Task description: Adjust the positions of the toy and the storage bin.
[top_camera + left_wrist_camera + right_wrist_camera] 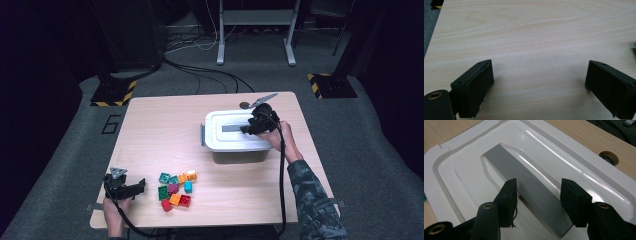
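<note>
Table [165, 135]: light wood, one round cable hole [609, 157] near the far edge.

Box [235, 150]: grey container with a white lid [220, 137], sitting right of centre on the table, toward the far side. Lid is on, with a grey side latch on its left end. A grey handle bar [531, 187] runs along a recess in the middle of the lid.

Right hand-held gripper [248, 128]: over the lid, tips at the right end of the handle. In the right gripper view the two black jaws straddle the grey bar, one on each side, at a medium gap. Left jaw pad looks right against the bar's edge; right one seems to stand slightly off it. Can't tell whether the pads are pressing yet.

Left hand-held gripper [141, 185]: near-left corner of the table, resting low, jaws wide apart with only bare wood between them in the left gripper view.

Bricks [176, 190]: loose cluster of small toy bricks — green, teal, orange, red, magenta — near the front edge, just to the right of the left hand-held gripper, well apart from the box.
</note>
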The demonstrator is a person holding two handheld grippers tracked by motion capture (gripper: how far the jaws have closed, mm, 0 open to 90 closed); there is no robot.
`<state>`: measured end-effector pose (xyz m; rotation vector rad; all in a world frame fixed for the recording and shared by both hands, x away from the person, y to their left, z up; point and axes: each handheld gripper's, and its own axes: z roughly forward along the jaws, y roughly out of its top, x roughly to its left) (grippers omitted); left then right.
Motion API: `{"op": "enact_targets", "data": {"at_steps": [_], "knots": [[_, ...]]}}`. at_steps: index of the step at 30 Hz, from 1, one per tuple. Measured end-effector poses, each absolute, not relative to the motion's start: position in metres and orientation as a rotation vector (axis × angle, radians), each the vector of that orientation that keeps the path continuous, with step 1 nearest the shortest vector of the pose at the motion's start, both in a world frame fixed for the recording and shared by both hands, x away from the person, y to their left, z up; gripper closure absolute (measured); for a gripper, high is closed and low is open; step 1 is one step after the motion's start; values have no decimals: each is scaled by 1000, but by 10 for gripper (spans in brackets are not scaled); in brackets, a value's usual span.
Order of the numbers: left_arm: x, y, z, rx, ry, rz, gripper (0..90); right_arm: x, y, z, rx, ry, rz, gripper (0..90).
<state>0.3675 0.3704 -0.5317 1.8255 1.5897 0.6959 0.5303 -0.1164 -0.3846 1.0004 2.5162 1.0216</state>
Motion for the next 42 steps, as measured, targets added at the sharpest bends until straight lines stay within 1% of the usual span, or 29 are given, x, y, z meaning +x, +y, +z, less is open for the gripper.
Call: {"op": "enact_targets", "data": {"at_steps": [21,33,37,42], "knots": [[368,370,-532,1826,1587,697,79,511,-106,-385,1116,2414,970,497],[367,371,-531,1832,1589,693,79,504,-98,-384,1264,2337,935,505],[367,371,-531,1832,1589,693,79,507,-102,-385,1142,2401,962,515],[367,371,-531,1832,1589,692,80,510,-106,-386,1074,2437,996,537]]}}
